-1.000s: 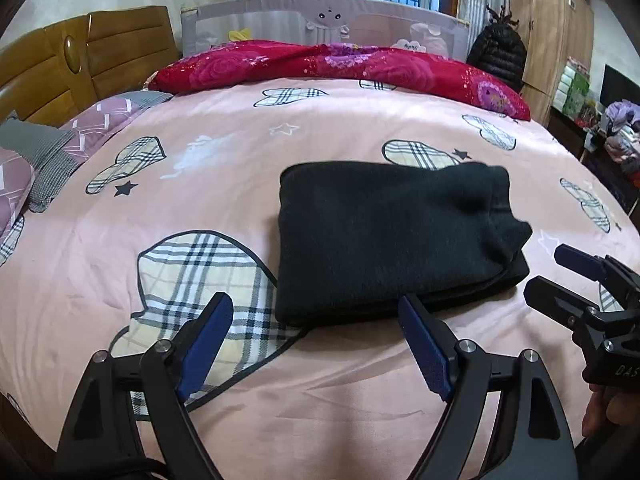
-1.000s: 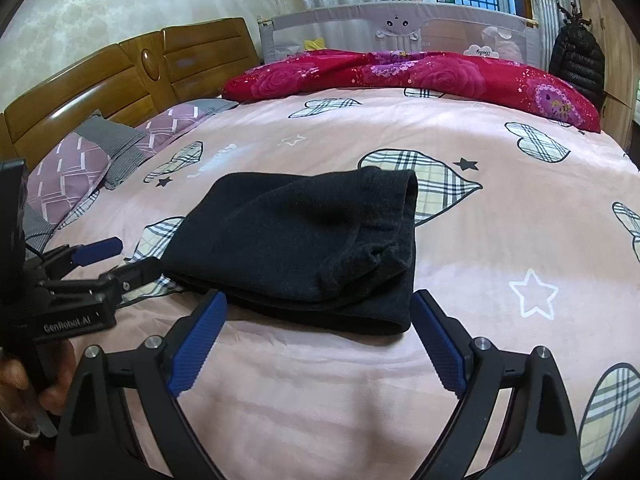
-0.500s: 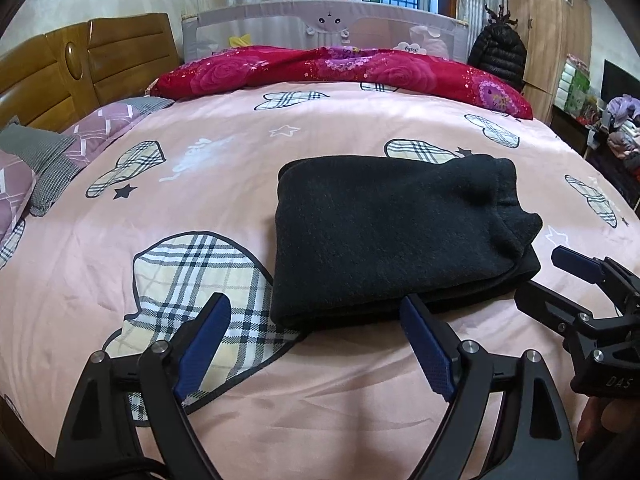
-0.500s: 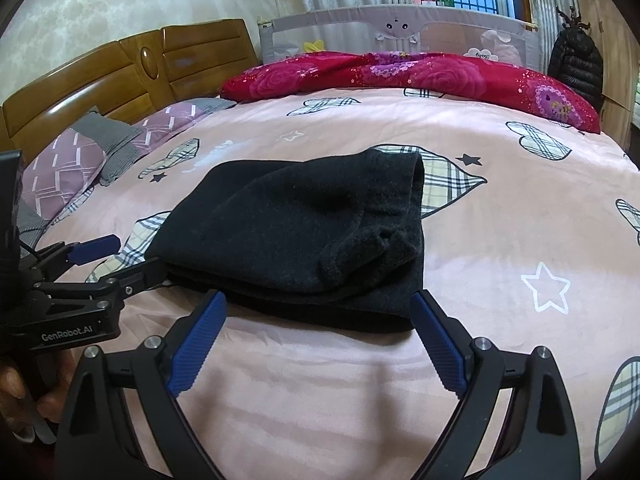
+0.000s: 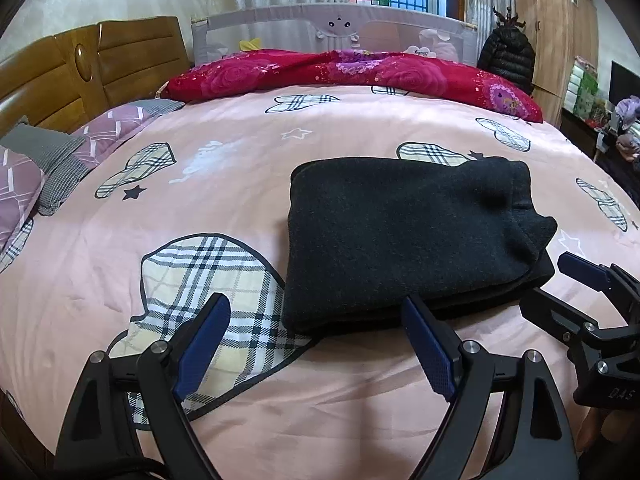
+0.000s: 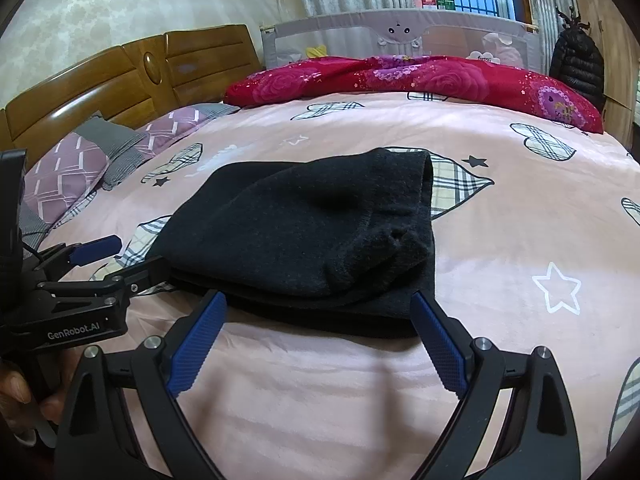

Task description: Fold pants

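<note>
The black pants (image 5: 404,236) lie folded in a thick rectangle on the pink bed cover; they also show in the right wrist view (image 6: 304,236). My left gripper (image 5: 316,320) is open, its right finger right at the pants' near edge, nothing between its pads. My right gripper (image 6: 318,318) is open, its fingertips touching the near edge of the stack. The right gripper (image 5: 548,284) shows at the left view's right side, by the pants' right corner. The left gripper (image 6: 132,256) shows at the right view's left, against the pants' left corner.
The bed cover (image 5: 224,184) is pink with plaid hearts and stars. A red floral quilt (image 5: 352,76) lies along the far side below a grey bed rail (image 5: 332,28). Pillows (image 5: 52,160) and a wooden headboard (image 5: 80,76) are at left. A wardrobe (image 5: 556,32) stands at right.
Both grippers have moved closer to the folded pants; their fingertips now reach its near edge. The pants have not moved.
</note>
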### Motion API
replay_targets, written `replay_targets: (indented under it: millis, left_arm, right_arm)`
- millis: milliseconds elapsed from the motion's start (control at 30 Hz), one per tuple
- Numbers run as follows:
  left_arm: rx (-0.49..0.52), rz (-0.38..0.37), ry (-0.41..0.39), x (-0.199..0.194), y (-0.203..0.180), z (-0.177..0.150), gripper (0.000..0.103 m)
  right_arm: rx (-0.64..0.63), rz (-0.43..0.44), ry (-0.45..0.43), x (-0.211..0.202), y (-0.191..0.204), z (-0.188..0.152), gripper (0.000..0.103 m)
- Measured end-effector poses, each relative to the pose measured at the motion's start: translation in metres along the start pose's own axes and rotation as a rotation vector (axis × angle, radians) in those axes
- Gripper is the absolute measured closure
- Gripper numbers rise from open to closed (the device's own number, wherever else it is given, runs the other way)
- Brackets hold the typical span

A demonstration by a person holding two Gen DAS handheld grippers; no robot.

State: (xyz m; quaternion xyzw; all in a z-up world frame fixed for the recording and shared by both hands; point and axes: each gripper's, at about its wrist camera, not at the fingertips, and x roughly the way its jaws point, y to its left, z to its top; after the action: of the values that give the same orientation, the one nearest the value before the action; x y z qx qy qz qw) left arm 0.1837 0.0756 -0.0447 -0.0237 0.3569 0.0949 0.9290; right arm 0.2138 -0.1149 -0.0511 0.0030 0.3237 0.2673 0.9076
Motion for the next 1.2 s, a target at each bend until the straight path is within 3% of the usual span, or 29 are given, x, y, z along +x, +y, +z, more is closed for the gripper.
replay_targets:
  millis: [1200]
  left_arm:
    - [0.008,0.022,-0.023,-0.006,0.003,0.002,0.012]
  right_arm:
    - [-0.017,0.022,-0.013,-0.002,0.011,0.003,0.009]
